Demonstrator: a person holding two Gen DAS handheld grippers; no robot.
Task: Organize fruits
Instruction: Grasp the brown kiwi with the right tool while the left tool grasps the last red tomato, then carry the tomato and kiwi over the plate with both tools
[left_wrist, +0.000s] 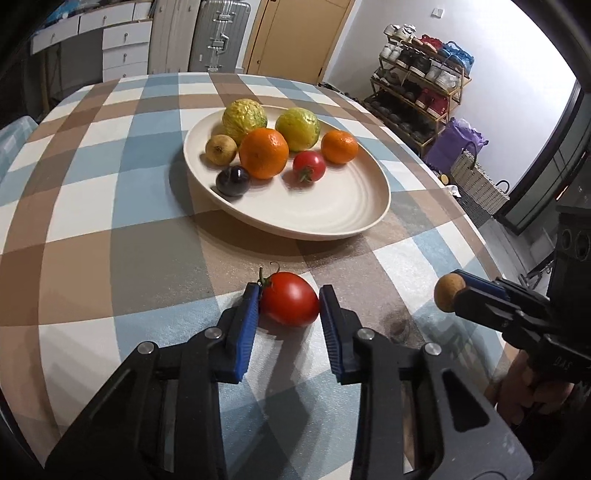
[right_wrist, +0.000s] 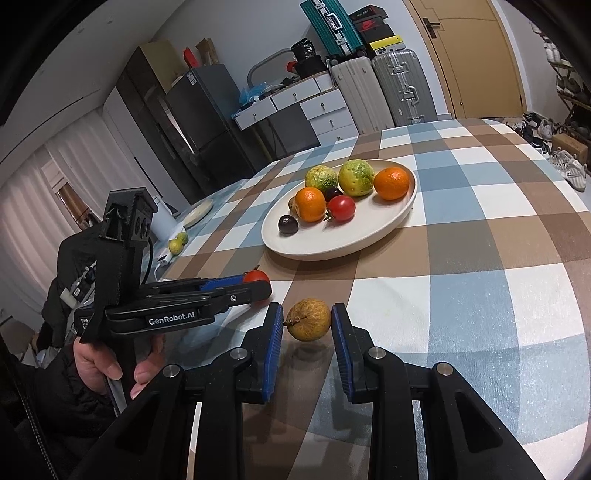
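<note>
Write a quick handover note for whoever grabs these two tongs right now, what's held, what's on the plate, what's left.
Left tongs: pads pressed on a red tomato resting on the checked tablecloth.
Right tongs: shut on a small brown fruit, apparently lifted off the cloth.
Done: cream plate already holds two green-yellow fruits, two oranges, a tomato, a dark plum, a brown fruit.
Left: carry both held fruits onto the plate.

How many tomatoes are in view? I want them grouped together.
2: one tomato on the tablecloth between the left gripper pads, another tomato on the plate. None appears hidden.
</note>
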